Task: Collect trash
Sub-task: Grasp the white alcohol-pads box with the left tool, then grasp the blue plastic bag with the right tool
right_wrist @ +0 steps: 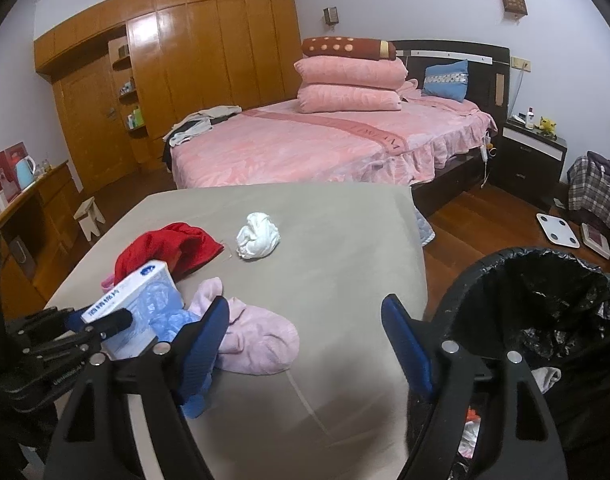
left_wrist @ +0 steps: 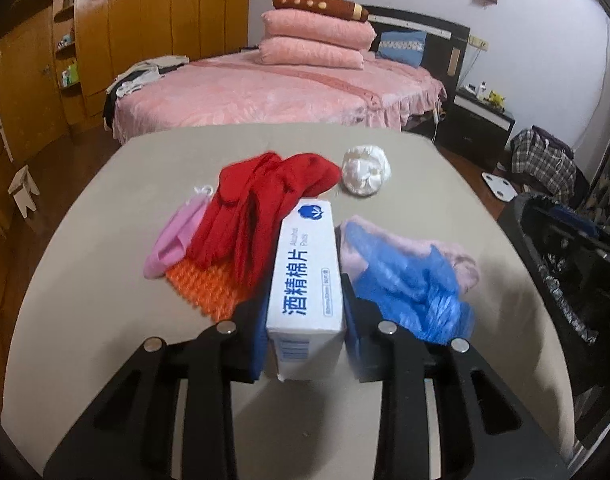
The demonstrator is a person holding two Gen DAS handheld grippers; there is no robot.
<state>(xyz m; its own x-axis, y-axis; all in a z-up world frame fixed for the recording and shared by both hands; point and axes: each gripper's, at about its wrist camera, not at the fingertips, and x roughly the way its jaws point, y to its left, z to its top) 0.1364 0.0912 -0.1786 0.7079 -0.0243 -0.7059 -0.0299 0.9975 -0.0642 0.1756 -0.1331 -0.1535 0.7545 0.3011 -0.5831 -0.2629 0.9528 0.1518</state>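
My left gripper [left_wrist: 305, 320] is shut on a white alcohol-pad box [left_wrist: 307, 276] and holds it over the beige table [left_wrist: 105, 280]; the box also shows in the right wrist view [right_wrist: 133, 308], clamped by that gripper [right_wrist: 97, 322]. My right gripper [right_wrist: 305, 328] is open and empty above the table's right part, beside the black-lined trash bin [right_wrist: 545, 320]. A crumpled white wad [left_wrist: 365, 170] [right_wrist: 258, 236] lies further back. A blue plastic bag [left_wrist: 417, 292] [right_wrist: 169, 324] lies on a pale pink sock [left_wrist: 461, 260] [right_wrist: 257, 340].
Red socks [left_wrist: 265, 200] [right_wrist: 169, 246], a pink cloth [left_wrist: 173, 244] and an orange knitted piece [left_wrist: 209, 284] lie at the table's left. The bin holds some scraps [right_wrist: 469, 428]. A pink bed [right_wrist: 325, 140] stands behind the table. A scale [right_wrist: 555, 228] lies on the floor.
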